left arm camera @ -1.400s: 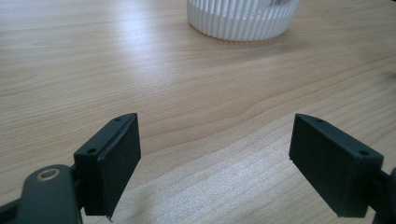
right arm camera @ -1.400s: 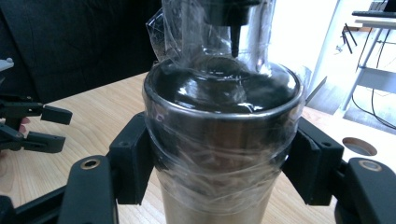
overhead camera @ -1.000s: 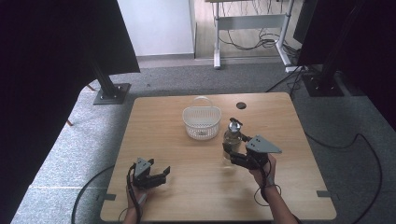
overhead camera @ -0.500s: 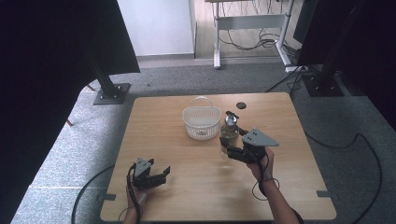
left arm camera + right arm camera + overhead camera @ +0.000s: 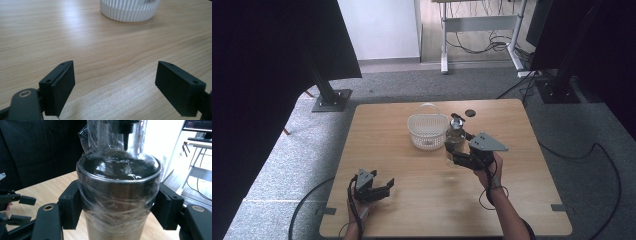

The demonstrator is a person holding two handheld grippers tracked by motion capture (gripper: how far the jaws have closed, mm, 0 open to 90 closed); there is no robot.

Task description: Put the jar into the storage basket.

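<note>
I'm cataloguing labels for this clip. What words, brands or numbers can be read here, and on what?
Sticker inside the white basket: dark print, too small and cut off to read.
Screen of the monitor: lines of text, too blurred to read.
Wrapped bottle in the right tool: no legible text.

Wrapped bottle [image 5: 455,140] in right gripper [image 5: 459,159]

A steel bottle [image 5: 455,141] with a black pump top, wrapped in clear film, stands upright, lifted off the counter [image 5: 422,200] just beside the white basket [image 5: 427,132]. Its metal body [image 5: 117,202] is clamped between black fingers [image 5: 71,205].
</note>
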